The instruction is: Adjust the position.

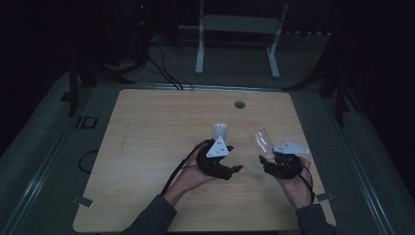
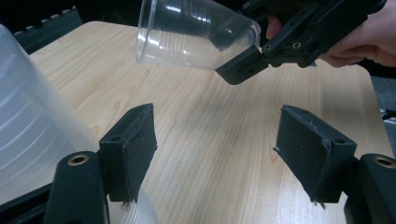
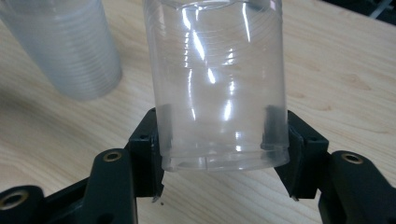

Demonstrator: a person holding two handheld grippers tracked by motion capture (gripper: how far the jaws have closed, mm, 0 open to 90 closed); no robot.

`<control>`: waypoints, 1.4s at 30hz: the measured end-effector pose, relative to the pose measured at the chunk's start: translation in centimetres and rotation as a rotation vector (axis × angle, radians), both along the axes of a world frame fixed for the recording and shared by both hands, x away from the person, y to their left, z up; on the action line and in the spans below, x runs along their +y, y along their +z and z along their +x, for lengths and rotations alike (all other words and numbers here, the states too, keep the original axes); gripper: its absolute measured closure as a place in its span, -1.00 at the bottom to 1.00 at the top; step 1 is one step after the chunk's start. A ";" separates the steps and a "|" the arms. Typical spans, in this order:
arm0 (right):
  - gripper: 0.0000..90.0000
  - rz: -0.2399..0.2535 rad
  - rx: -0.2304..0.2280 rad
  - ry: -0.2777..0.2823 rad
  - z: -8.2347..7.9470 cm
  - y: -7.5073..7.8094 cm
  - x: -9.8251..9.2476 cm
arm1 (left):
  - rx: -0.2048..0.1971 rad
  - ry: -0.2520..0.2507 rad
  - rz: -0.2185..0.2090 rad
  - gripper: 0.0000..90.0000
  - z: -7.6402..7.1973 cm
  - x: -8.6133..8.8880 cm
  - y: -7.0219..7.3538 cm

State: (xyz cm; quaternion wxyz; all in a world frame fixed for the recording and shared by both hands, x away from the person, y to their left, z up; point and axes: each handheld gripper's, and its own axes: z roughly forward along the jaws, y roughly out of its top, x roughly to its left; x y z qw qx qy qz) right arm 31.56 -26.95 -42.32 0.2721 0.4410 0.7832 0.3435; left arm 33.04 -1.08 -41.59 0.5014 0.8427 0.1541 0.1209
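Observation:
A single clear plastic cup point(image 3: 215, 70) is clamped at its base by my right gripper point(image 3: 219, 135), which is shut on it. In the high view that cup point(image 1: 261, 141) tilts up and to the left from the right gripper point(image 1: 267, 157). A frosted stack of cups point(image 1: 219, 130) is just beyond my left gripper point(image 1: 222, 143). In the left gripper view the stack point(image 2: 32, 116) lies outside the left jaw. The left gripper point(image 2: 217, 116) is open, with bare wood between its jaws. Ahead of it, the right gripper point(image 2: 243, 60) holds the clear cup point(image 2: 187, 35) mouth toward the left.
The wooden table point(image 1: 156, 137) has a round cable hole point(image 1: 239, 104) near its far edge. A white frame stand point(image 1: 240, 29) and cables point(image 1: 161, 63) are on the dark floor beyond. A person's hands come in from the near edge.

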 end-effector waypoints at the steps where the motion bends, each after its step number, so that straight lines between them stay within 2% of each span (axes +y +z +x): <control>1: -0.06 0.010 -0.010 -0.002 -0.1 0.0 0.0 | -0.001 0.000 0.000 -0.37 0.0 0.0 0.0; 5: -0.06 0.043 -0.036 -0.014 -0.3 0.0 0.0 | 0.005 -0.003 -0.008 -0.37 0.0 -0.1 0.0; 7: -0.06 0.078 -0.058 -0.020 -0.5 0.0 -0.1 | 0.011 -0.004 -0.019 -0.37 0.0 -0.2 0.1; 11: -0.06 0.101 -0.084 -0.024 -0.7 -0.2 0.0 | 0.008 -0.007 -0.019 -0.37 0.0 -0.3 0.2; 16: -0.06 0.150 -0.145 -0.033 -1.0 -0.2 0.2 | 0.012 0.001 -0.035 -0.37 0.0 -0.7 0.3; 18: -0.06 0.156 -0.154 -0.031 -1.1 -0.1 0.2 | 0.013 0.001 -0.040 -0.37 -0.1 -0.8 0.3; 19: -0.06 0.167 -0.177 -0.023 -1.3 -0.1 0.3 | 0.014 0.000 -0.040 -0.37 -0.1 -0.8 0.4; 29: -0.06 0.215 -0.229 -0.014 -1.7 -0.1 0.3 | 0.032 0.026 -0.075 -0.37 0.1 -1.3 0.6; 31: -0.06 0.228 -0.255 -0.006 -1.9 -0.1 0.3 | 0.041 0.048 -0.100 -0.37 0.3 -1.5 0.7; 35: -0.06 0.243 -0.271 -0.010 -2.1 -0.1 0.4 | 0.050 0.071 -0.132 -0.37 0.4 -1.7 0.9; 42: -0.06 0.250 -0.282 -0.011 -2.3 -0.3 0.5 | 0.059 0.092 -0.158 -0.37 0.6 -1.9 1.1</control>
